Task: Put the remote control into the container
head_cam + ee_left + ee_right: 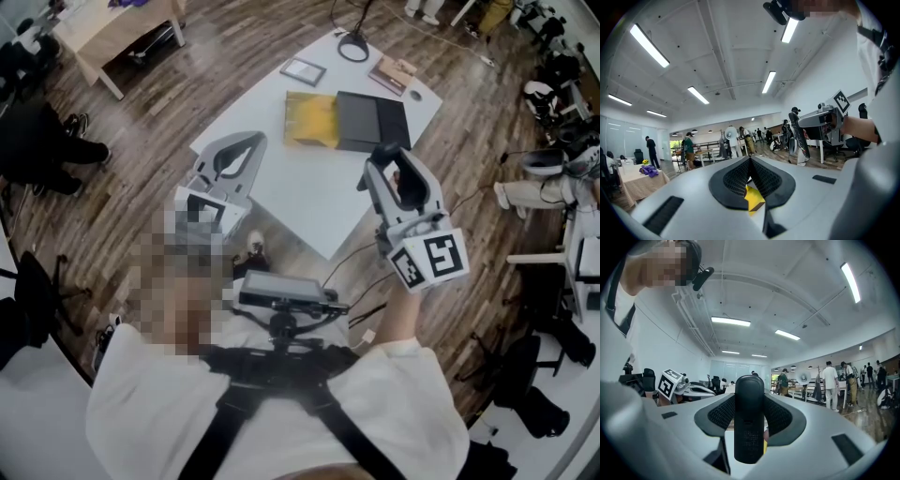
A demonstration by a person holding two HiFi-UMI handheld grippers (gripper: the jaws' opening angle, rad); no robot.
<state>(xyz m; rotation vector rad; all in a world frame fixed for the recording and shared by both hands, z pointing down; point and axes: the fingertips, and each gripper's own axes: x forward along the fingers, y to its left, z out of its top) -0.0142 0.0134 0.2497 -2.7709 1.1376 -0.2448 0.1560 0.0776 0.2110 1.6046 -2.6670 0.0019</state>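
A black remote control (749,418) stands upright between the jaws of my right gripper (749,401), which is shut on it. In the head view this right gripper (387,157) hangs over the right part of the white table (309,202), with the remote (409,186) dark between its jaws. Just beyond it on the table lies a flat black container (373,122) with a yellow part (312,119) at its left. My left gripper (247,142) is held over the table's left edge. Its jaws meet, shut with nothing between them (750,165).
At the table's far end lie a small framed panel (303,71), a book (394,73), a round lamp base (353,47) and a small disc (415,95). A wooden table (112,28) stands at the far left. Chairs and seated people ring the room.
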